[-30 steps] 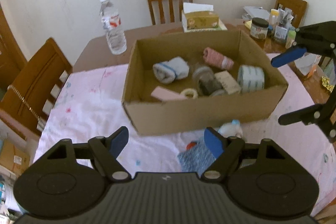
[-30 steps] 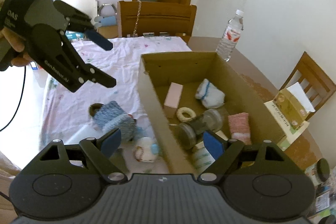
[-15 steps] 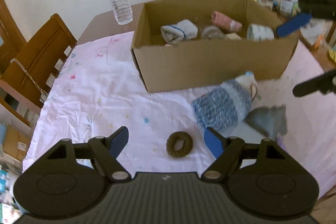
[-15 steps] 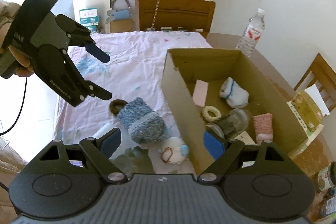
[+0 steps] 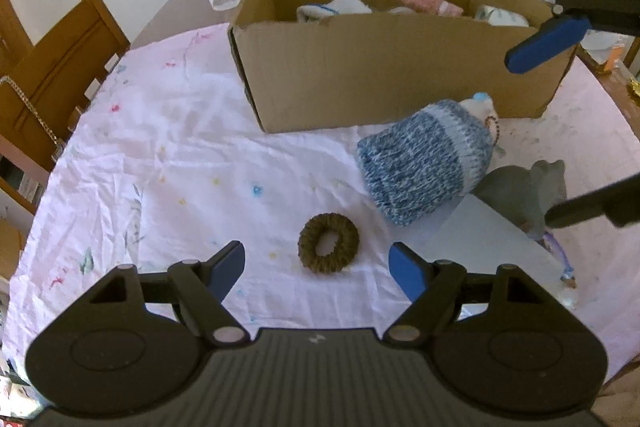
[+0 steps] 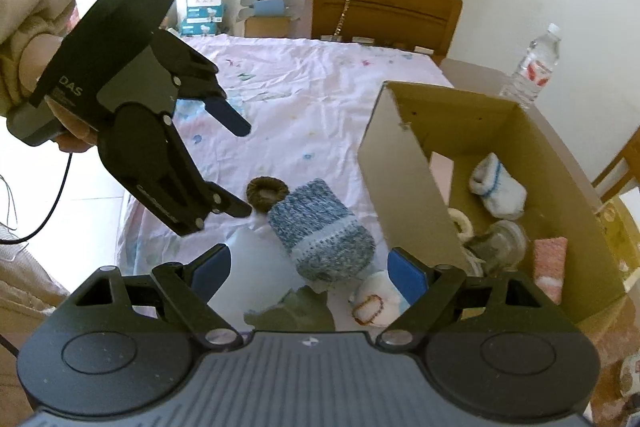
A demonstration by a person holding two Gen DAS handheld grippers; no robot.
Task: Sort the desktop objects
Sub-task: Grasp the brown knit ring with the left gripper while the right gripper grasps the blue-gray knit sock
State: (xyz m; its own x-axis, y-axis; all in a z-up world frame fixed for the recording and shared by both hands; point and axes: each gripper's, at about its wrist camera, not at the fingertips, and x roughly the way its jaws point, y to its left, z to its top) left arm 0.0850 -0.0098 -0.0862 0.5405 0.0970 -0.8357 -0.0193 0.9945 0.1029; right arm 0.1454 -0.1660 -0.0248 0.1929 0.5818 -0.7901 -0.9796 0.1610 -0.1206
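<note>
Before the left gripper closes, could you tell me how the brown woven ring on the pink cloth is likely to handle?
The brown woven ring looks soft, so it will probably squash between the pads. It seems small and light. Lying flat on the pink cloth, it is unlikely to roll, though it may slide if nudged.

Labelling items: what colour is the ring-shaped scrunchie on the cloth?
Dark olive-brown scrunchie; clearest in the left wrist view.

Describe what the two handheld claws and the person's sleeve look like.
Both claws are matte black with hinged linkage arms, silver pivot pins and blue pads on the fingertips. The left claw has a flat black plate, white lettering reading DAS and a thin black cable. The right claw has a ribbed body. The sleeve is beige and padded.
</note>
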